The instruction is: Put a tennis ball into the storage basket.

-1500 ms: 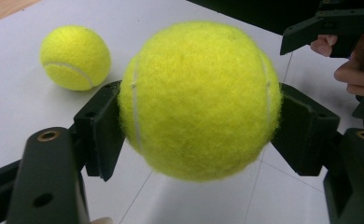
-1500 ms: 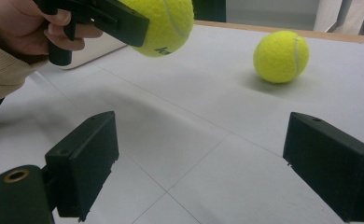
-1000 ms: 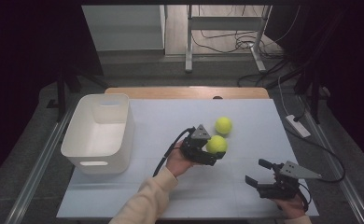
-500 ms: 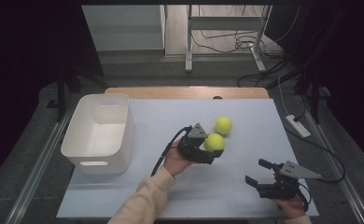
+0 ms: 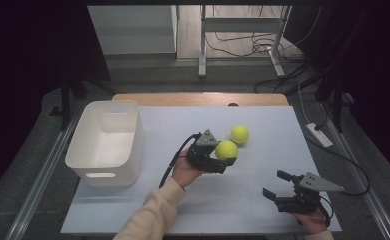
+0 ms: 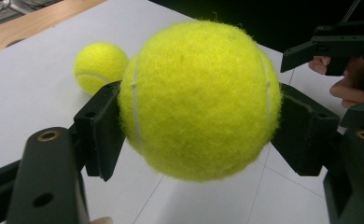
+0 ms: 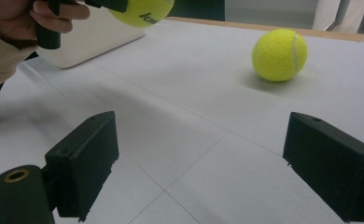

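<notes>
White sheet-covered surface (image 5: 263, 200), dark room behind, cables on the floor beyond. White plastic bin (image 5: 105, 142) stands at the left of the surface.

Left tongs (image 5: 222, 159): pinching a fuzzy yellow-green tennis ball (image 6: 201, 98), pads pressed on opposite sides across its widest part, ball lifted clear of the surface. Second yellow-green tennis ball (image 5: 239, 134) rests on the surface just beyond the held one, apart from it.

Right tongs (image 5: 278, 187): spread wide, nothing between them, low at the near right corner of the surface, well apart from both balls.

Handling judgement: ball looks light and springy; felt nap should give good friction, so slip is unlikely. Round shape means an off-centre pinch could squirt it out. Best hold is across the middle, as now. Not fragile.

Versus the earlier frames: held ball sits slightly nearer the bin side and appears a little higher; loose ball, bin and right tongs unchanged in place.
</notes>
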`<control>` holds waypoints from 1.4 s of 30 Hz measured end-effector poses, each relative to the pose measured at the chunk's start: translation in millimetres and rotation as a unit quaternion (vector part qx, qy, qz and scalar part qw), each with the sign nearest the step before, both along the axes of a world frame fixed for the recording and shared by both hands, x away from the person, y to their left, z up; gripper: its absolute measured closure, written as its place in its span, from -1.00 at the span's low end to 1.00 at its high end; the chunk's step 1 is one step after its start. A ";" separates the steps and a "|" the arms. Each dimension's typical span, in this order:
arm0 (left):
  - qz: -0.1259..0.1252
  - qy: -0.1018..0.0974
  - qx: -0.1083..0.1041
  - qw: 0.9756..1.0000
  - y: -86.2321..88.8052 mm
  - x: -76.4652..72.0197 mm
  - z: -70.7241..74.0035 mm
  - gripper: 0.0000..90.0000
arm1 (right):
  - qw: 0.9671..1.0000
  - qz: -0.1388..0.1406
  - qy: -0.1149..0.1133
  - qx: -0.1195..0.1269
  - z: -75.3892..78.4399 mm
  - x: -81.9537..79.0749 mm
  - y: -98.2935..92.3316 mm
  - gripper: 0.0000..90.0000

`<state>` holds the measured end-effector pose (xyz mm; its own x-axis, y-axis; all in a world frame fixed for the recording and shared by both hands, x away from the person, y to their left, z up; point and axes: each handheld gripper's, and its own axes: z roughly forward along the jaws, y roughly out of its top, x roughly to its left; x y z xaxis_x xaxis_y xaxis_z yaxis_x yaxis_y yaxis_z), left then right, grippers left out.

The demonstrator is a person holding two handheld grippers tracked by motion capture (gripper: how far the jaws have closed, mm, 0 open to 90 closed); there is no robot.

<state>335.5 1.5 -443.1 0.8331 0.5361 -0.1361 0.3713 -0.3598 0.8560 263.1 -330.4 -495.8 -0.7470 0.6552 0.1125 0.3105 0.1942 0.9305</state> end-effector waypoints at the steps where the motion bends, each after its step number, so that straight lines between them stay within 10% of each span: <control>1: 0.000 0.000 0.000 1.000 0.5 0.1 0.3 -0.41 | 1.000 0.000 0.000 0.000 0.0 0.0 0.0 -0.77; 42: 0.045 -0.027 -0.026 0.998 45.2 -8.8 21.2 -0.41 | 1.000 -0.002 0.001 -0.001 -1.2 -0.8 0.3 -0.77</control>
<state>326.7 46.7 -421.8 0.7888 0.6024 -0.1218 0.3531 -0.2819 0.8921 262.3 -330.1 -496.9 -0.7448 0.6579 0.1113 0.3120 0.1959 0.9297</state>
